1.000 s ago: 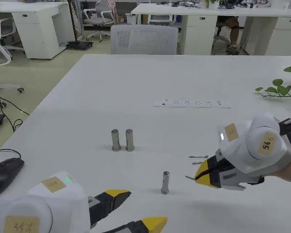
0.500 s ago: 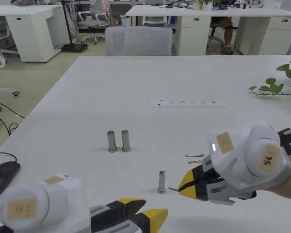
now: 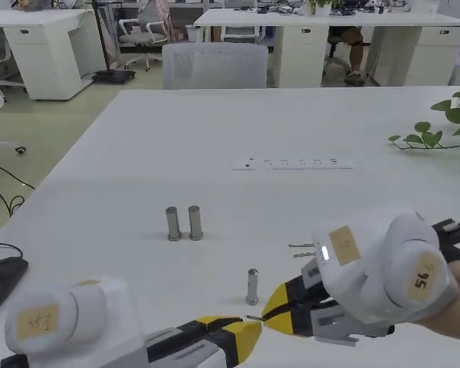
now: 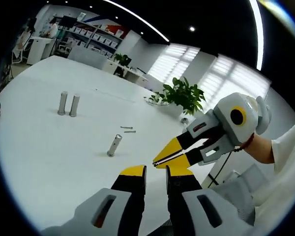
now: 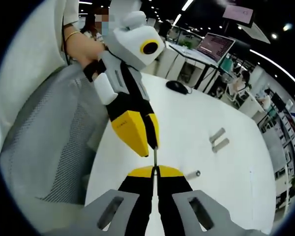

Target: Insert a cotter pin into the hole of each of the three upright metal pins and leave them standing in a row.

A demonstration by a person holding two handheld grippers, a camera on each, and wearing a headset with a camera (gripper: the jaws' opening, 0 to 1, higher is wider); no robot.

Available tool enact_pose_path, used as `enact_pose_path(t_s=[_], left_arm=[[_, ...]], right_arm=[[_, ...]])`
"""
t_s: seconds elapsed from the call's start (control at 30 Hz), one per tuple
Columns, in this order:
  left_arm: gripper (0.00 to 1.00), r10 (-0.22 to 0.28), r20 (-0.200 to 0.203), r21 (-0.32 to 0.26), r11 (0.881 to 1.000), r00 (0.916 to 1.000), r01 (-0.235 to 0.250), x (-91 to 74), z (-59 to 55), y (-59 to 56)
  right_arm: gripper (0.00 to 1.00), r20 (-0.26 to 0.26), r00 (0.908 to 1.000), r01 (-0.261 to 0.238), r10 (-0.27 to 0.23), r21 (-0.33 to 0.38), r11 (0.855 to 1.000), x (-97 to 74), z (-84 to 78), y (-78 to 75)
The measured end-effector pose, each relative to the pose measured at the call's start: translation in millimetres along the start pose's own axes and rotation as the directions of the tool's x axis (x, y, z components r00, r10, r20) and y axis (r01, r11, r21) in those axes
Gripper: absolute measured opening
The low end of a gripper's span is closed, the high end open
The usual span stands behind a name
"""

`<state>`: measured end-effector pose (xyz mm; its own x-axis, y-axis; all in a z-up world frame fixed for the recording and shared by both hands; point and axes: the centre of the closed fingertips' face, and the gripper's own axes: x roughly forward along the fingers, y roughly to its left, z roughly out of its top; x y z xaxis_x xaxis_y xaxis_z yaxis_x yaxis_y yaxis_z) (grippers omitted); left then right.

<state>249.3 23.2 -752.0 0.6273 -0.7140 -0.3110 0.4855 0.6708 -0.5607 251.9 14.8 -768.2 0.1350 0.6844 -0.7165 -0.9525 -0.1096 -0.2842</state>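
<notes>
Right gripper [image 3: 271,314]: the jaws are pressing together on a cotter pin [image 5: 155,157], which is sticking straight out past the tips.
Left gripper [image 3: 242,331]: the jaws are standing a narrow gap apart and gripping nothing. Its tips are hovering right at the cotter pin's free end; I cannot tell whether they are touching it.
Lone metal pin [image 3: 251,286]: it is standing upright near the right gripper's tips, at about 11 o'clock from them.
Paired metal pins [image 3: 173,224]: they are standing just beside each other, at 10 o'clock from the lone metal pin and well apart from it.
Spare cotter pins [image 3: 303,249]: they are lying on the workbench [image 3: 215,130] at 1 o'clock from the lone metal pin.
Doing the step well: I am judging that the cotter pin is needing a level, end-on line into the cross hole. The left gripper should be steadying the lone metal pin low on its shaft so that it isn't tipping.
Containers: the cross holes are the only receivers here. They are too small to tell whether any is holding a cotter pin.
</notes>
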Motion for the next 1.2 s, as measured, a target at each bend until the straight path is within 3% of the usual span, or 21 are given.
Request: enact_pose_path(t_s=[0.53, 1.2], left_arm=[[0.01, 0.009, -0.006, -0.025, 1.000, 0.9999, -0.009, 1.6, -2.8, -0.2], [0.00, 0.009, -0.023, 0.124, 0.992, 0.9997, -0.006, 1.3, -4.0, -1.0]], right_arm=[[0.03, 0.007, 1.0000, -0.003, 0.003, -0.023, 1.000, -0.4, 6.9, 7.3], [0.04, 0.011, 0.9999, 0.001, -0.001, -0.028, 1.000, 1.0, 6.8, 8.7]])
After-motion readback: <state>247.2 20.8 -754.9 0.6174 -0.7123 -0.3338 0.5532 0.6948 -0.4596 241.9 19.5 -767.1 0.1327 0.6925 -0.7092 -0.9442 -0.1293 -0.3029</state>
